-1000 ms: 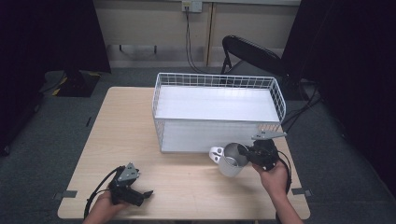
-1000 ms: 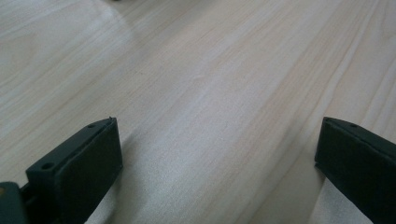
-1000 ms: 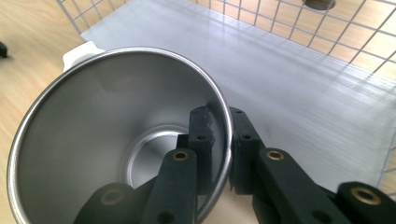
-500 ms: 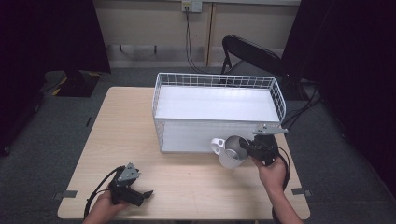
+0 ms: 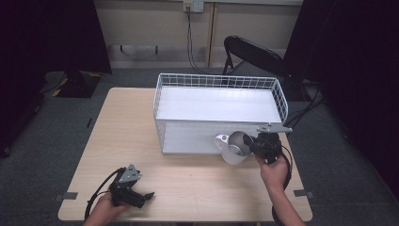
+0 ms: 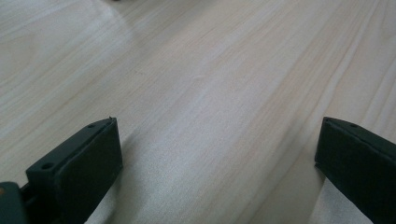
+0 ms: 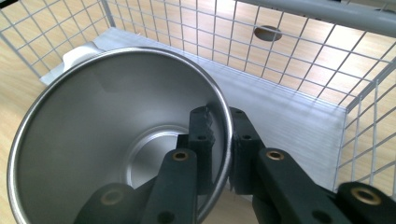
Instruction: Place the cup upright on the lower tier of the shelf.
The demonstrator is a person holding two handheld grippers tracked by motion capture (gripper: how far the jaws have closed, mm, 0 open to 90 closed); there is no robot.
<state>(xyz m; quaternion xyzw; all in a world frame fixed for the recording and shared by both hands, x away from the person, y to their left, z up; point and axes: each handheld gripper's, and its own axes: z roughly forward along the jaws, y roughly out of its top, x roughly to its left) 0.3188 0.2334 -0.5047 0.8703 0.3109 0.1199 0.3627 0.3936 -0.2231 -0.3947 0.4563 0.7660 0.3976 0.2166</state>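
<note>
Pale wood covered the desk (image 5: 188, 179), with a white wire basket (image 5: 219, 82) standing on its far right part, reaching back to the far edge. The basket's near wall stood directly behind a steel cup (image 5: 234, 147) with a white handle, which the right gripper (image 5: 256, 142) held tilted above the desk near the right edge, its mouth turned toward the gripper. In the right gripper view the cup (image 7: 112, 135) had one of the fingers (image 7: 201, 140) inside the rim and the other outside, the two closed tight on the thin wall. Beyond it the basket's mesh (image 7: 289, 51) and white floor panel lay close. The person's right hand (image 5: 273, 172) came in from the near edge.

Near the near left corner, the left gripper (image 5: 147, 195) lay low over the desk in the left hand (image 5: 106, 207). Its fingers (image 6: 79, 163) were spread wide apart with only bare wood (image 6: 210, 93) between them. A black chair (image 5: 254, 54) stood on the floor beyond the far edge.
</note>
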